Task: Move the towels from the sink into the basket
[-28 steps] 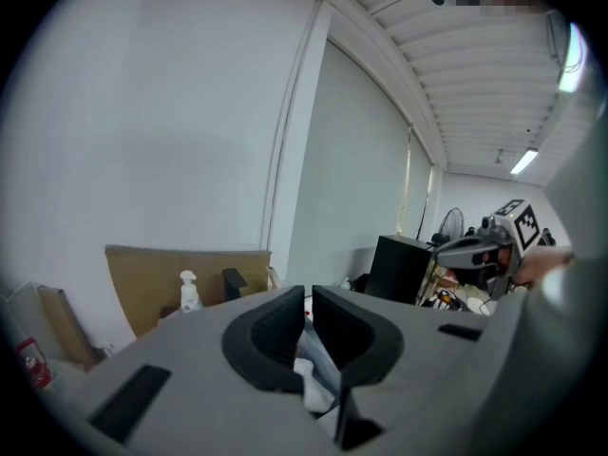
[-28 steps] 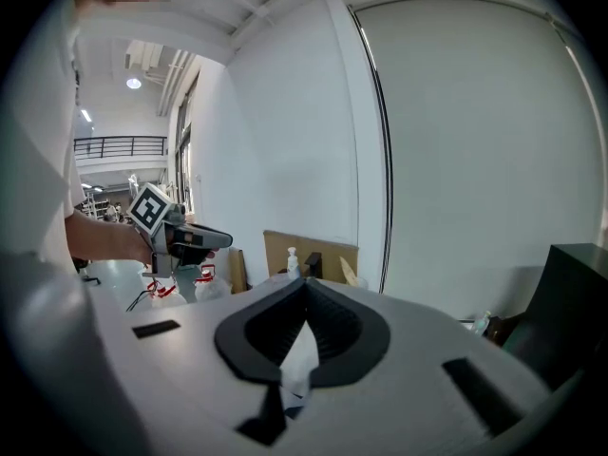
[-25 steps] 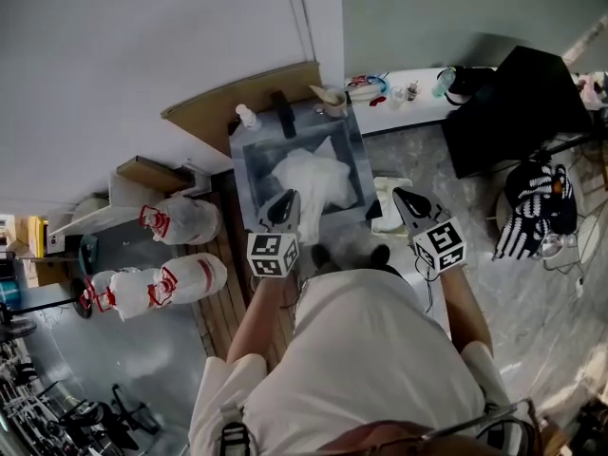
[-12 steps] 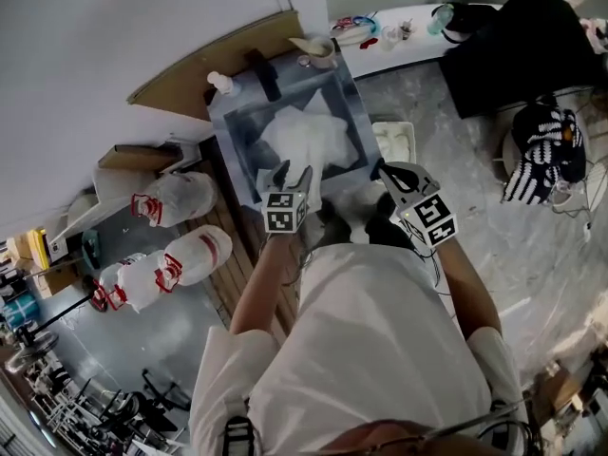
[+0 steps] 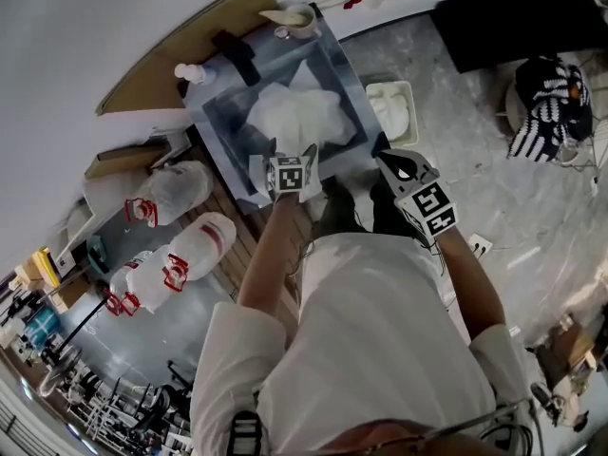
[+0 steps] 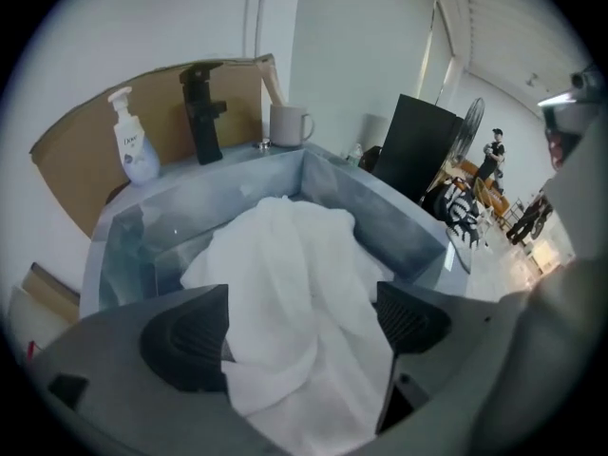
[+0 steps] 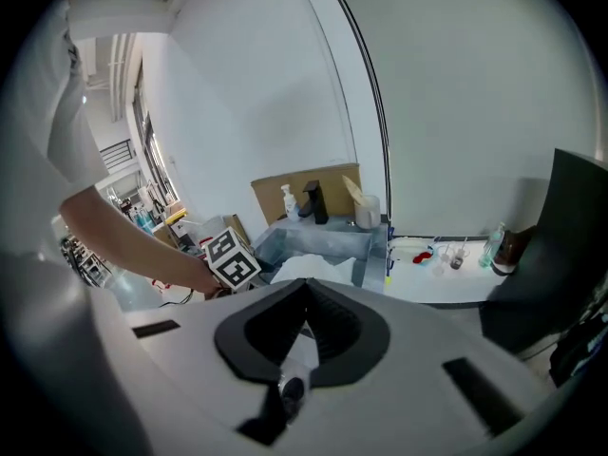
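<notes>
A: What is seen nearest the camera?

B: A white-shirted person is seen from above, with both arms stretched forward. The left gripper (image 5: 291, 155) is held over the front rim of the sink (image 5: 214, 131). The right gripper (image 5: 388, 160) is held off the sink's front right corner, above the floor.

A: How are the jaws set?

B: The left jaws are being opened and are spread wide. A fold of the white towels (image 5: 294, 117) is framed between the pads, but it is not pinched by them. The right jaws are closed together at the tips, and nothing is gripped by them.

A: Where are the towels found?

B: They are heaped in one crumpled mound inside the grey sink, filling most of the basin. Whether one cloth or several are piled there cannot be told.

A: And the basket?

B: The pale basket (image 5: 412, 103) is set on the floor just beside the sink's right wall. Its contents cannot be made out.

A: What is placed farther back?

B: A pump bottle (image 6: 134, 150), a black faucet (image 6: 201, 112) and a mug (image 6: 290, 124) are lined up along the sink's rear rim. A sheet of cardboard (image 6: 85, 131) is propped behind them against the white wall. A dark panel (image 6: 418, 150) is seen off to the right.
</notes>
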The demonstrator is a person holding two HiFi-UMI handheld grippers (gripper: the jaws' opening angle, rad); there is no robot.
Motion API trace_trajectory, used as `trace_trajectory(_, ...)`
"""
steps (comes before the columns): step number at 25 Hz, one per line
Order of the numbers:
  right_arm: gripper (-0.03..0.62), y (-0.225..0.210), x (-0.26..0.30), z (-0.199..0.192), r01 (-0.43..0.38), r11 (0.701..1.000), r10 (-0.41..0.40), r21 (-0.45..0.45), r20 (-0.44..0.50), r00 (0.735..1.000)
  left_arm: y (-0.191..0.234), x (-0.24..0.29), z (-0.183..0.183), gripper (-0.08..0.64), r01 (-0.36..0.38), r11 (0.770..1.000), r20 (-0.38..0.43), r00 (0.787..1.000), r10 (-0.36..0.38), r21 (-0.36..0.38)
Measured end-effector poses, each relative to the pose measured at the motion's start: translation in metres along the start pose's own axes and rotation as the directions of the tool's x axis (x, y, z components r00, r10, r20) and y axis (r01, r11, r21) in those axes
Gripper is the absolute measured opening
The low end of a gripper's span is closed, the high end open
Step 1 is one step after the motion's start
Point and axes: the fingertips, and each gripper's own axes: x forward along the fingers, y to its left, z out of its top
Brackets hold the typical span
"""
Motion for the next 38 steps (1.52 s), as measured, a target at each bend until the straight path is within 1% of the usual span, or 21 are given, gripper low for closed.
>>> trace_trajectory(3, 0.003, -0.004, 0.003, -0.014, 0.015, 0.999, -0.015, 0.033, -0.018, 1.0, -0.001, 0.022, -0.006, 0.508, -0.016, 1.0, -0.025, 1.0, 0.015, -0.026)
trace_trajectory(4, 0.003, -0.005, 0.004, -0.018, 0.021, 0.999, -0.02, 0.043, -0.024, 1.0, -0.003, 0.029, -0.011, 0.518, -0.016, 0.999, -0.046, 0.999, 0.014, -0.032)
trace_trajectory(7, 0.004, -0.008, 0.004, -0.026, 0.035, 0.997, -0.033, 0.067, -0.037, 0.999, 0.002, 0.044, -0.03, 0.518, -0.029, 0.999, -0.155, 0.988, 0.022, -0.042)
trace_trajectory(8, 0.003, -0.009, 0.003, -0.028, 0.039, 0.997, -0.036, 0.071, -0.04, 0.999, 0.007, 0.047, -0.035, 0.517, -0.035, 0.999, -0.18, 0.983, 0.027, -0.042)
trace_trajectory(10, 0.004, -0.011, 0.002, -0.031, 0.044, 0.996, -0.041, 0.075, -0.042, 0.998, 0.014, 0.048, -0.04, 0.511, -0.034, 0.999, -0.193, 0.981, 0.026, -0.041)
trace_trajectory(11, 0.004, -0.013, 0.002, -0.032, 0.046, 0.996, -0.043, 0.076, -0.042, 0.998, 0.018, 0.046, -0.041, 0.486, -0.036, 0.999, -0.187, 0.982, 0.028, -0.041)
trace_trajectory(13, 0.003, -0.014, 0.0, -0.033, 0.049, 0.996, -0.046, 0.075, -0.043, 0.998, 0.029, 0.038, -0.044, 0.196, -0.065, 0.997, -0.162, 0.985, 0.055, -0.052)
trace_trajectory(14, 0.003, -0.015, 0.0, -0.033, 0.05, 0.996, -0.047, 0.073, -0.042, 0.998, 0.034, 0.033, -0.046, 0.159, -0.075, 0.995, -0.151, 0.986, 0.064, -0.069)
trace_trajectory(16, 0.003, -0.014, -0.001, -0.031, 0.048, 0.997, -0.046, 0.068, -0.036, 0.998, 0.037, 0.02, -0.048, 0.118, -0.066, 0.992, -0.135, 0.99, 0.051, -0.108)
trace_trajectory(18, 0.004, -0.013, -0.001, -0.028, 0.045, 0.997, -0.043, 0.06, -0.029, 0.999, 0.034, 0.003, -0.04, 0.1, -0.047, 0.991, -0.103, 0.994, 0.035, -0.122)
trace_trajectory(21, 0.003, -0.009, -0.003, -0.023, 0.037, 0.998, -0.036, 0.046, -0.02, 0.999, 0.028, -0.018, -0.032, 0.091, -0.026, 0.991, -0.049, 0.999, 0.02, -0.13)
trace_trajectory(25, 0.003, -0.004, -0.008, -0.017, 0.028, 0.999, -0.028, 0.022, -0.007, 1.0, 0.027, -0.043, -0.025, 0.089, -0.038, 0.986, 0.01, 0.999, 0.04, -0.163)
trace_trajectory(28, 0.003, -0.002, -0.011, -0.013, 0.025, 1.0, -0.025, 0.004, 0.001, 1.0, 0.029, -0.065, -0.014, 0.089, -0.043, 0.983, 0.069, 0.996, 0.056, -0.181)
trace_trajectory(32, 0.003, 0.003, -0.017, -0.004, 0.02, 1.0, -0.02, -0.024, 0.017, 1.0, 0.027, -0.103, 0.008, 0.089, -0.036, 0.984, 0.166, 0.984, 0.065, -0.175)
trace_trajectory(38, 0.003, 0.007, -0.034, 0.015, 0.021, 0.998, -0.017, -0.066, 0.059, 0.998, 0.016, -0.164, 0.038, 0.089, -0.035, 0.987, 0.291, 0.953, 0.081, -0.159)
